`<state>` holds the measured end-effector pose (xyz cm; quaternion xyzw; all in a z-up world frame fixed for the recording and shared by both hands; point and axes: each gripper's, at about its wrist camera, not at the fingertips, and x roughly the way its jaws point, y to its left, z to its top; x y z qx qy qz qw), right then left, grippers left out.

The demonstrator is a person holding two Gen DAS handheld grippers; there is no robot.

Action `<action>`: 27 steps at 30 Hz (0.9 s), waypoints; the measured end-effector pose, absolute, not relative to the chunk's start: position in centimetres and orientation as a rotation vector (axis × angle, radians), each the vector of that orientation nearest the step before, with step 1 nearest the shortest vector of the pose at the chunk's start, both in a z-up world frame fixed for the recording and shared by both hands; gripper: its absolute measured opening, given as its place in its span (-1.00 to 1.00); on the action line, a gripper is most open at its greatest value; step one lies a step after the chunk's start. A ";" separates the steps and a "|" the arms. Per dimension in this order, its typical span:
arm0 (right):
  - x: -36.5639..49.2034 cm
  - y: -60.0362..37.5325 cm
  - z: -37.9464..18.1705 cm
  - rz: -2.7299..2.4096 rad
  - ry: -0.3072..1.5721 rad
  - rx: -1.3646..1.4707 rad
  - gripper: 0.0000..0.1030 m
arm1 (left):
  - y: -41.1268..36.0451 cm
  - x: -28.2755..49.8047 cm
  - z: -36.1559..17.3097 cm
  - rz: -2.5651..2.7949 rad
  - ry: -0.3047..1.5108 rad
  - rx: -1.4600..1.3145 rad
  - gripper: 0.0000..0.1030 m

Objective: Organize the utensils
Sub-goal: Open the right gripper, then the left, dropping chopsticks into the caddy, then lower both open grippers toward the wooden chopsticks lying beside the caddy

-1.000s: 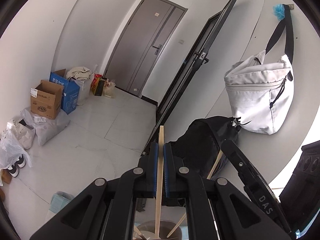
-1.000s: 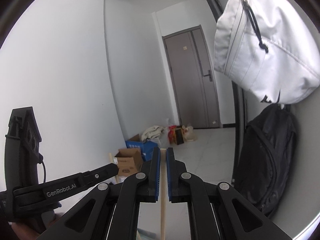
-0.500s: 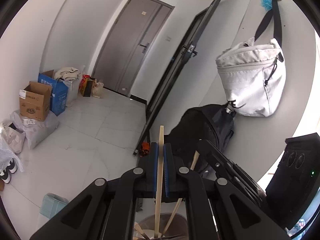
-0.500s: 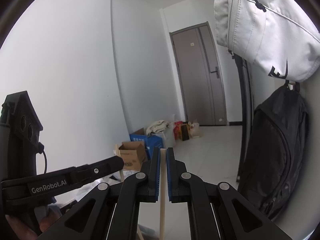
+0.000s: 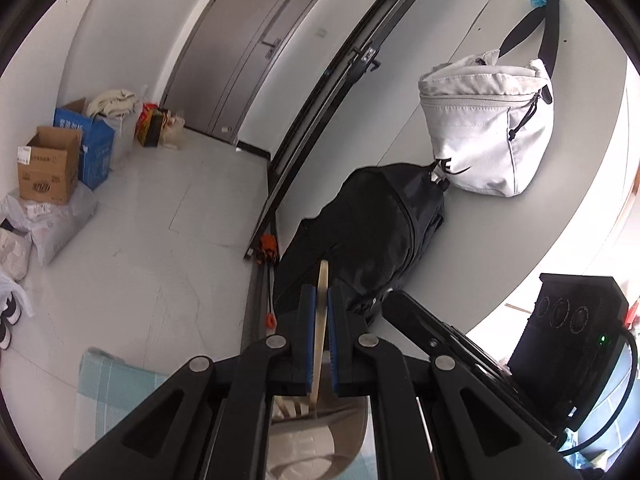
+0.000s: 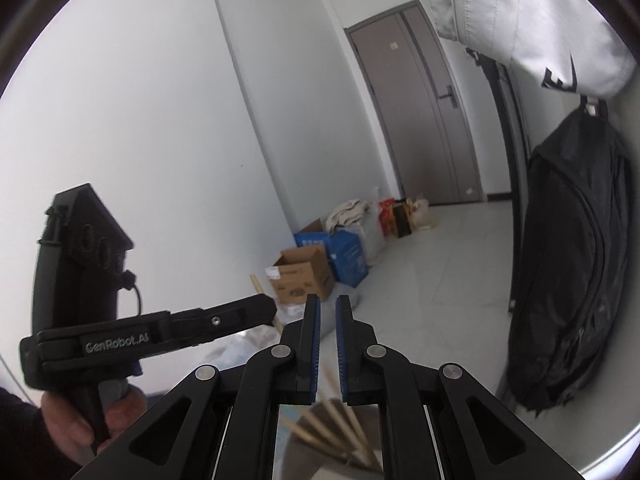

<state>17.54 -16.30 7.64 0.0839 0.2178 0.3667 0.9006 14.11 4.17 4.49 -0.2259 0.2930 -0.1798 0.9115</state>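
Two grippers in play, and they're doing opposite things right now. The left gripper (image 5: 319,334) is clamped tight on a single wooden chopstick (image 5: 321,312), same as a second ago; the stick runs up between the blue pads and pokes out above the fingertips, and its lower end reaches down into the grey holder cup (image 5: 320,436) just under the jaws. A couple more pale sticks are visible inside that cup.

The right gripper (image 6: 327,340) is the one that changed. A second ago it was pinching a chopstick between its pads, with the stick standing up in the gap. Now the jaws have just been opening, the gap is clear daylight, and nothing sits between the pads. Below it, a bunch of loose chopsticks (image 6: 332,420) fans out of the cup, so the released stick looks to be down among them, though I can't tell which one it is.

Both views have also tilted downward compared with before. In the left view the white sling bag (image 5: 486,128) and black backpack (image 5: 380,232) on the wall sit lower and closer to centre, and a teal mat (image 5: 116,384) on the floor now shows more at bottom left. In the right view the left gripper's body crosses the frame at the left, gripped by a hand (image 6: 92,420) at the bottom corner.
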 end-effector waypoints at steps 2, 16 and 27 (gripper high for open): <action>16.8 -16.9 7.7 0.754 0.465 0.201 -0.31 | 4.3 13.9 4.5 -0.371 0.631 -0.466 -0.80; 10.2 -20.6 9.9 0.659 0.441 0.277 0.52 | 5.6 8.7 8.0 -0.254 0.579 -0.456 0.11; 4.7 -21.1 11.9 0.647 0.389 0.266 0.90 | 5.0 4.5 8.9 -0.208 0.574 -0.395 0.37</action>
